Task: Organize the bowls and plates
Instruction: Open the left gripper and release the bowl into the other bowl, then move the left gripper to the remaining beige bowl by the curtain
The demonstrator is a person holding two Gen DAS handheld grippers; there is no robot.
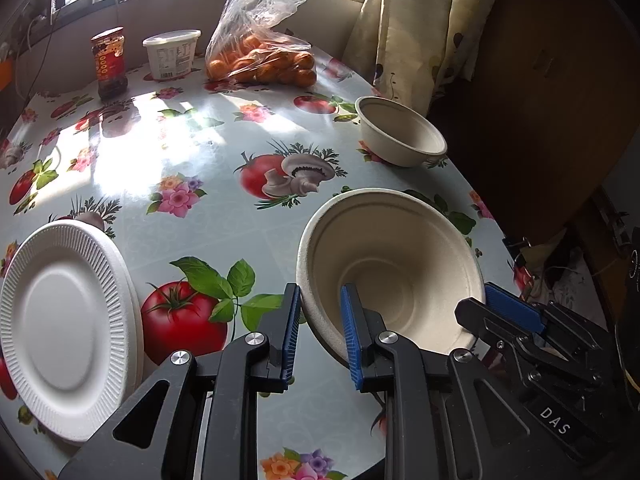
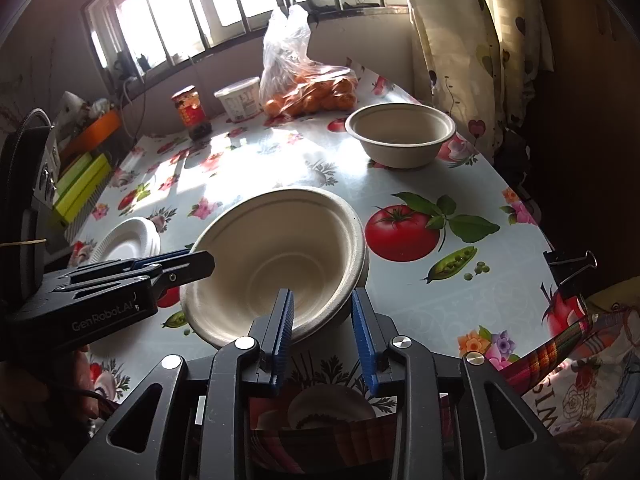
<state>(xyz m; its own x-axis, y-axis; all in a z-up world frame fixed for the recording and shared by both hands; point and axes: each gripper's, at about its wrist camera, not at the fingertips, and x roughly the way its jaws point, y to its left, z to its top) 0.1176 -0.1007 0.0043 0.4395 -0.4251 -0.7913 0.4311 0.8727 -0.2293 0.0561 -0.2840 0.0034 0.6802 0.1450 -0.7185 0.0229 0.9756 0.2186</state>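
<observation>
Our left gripper (image 1: pixel 320 330) and right gripper (image 2: pixel 323 330) sit loose around the near bowl's (image 1: pixel 394 268) rim, plates (image 1: pixel 66 328) stacked left, far bowl (image 1: pixel 400 130) still alone.

Strong daylight pours through the barred window (image 2: pixel 240 4), blowing out a glare patch on the glossy fruit-printed tablecloth (image 1: pixel 132 148); both fisheye views bend and darken at the edges, perhaps slightly soft there
</observation>
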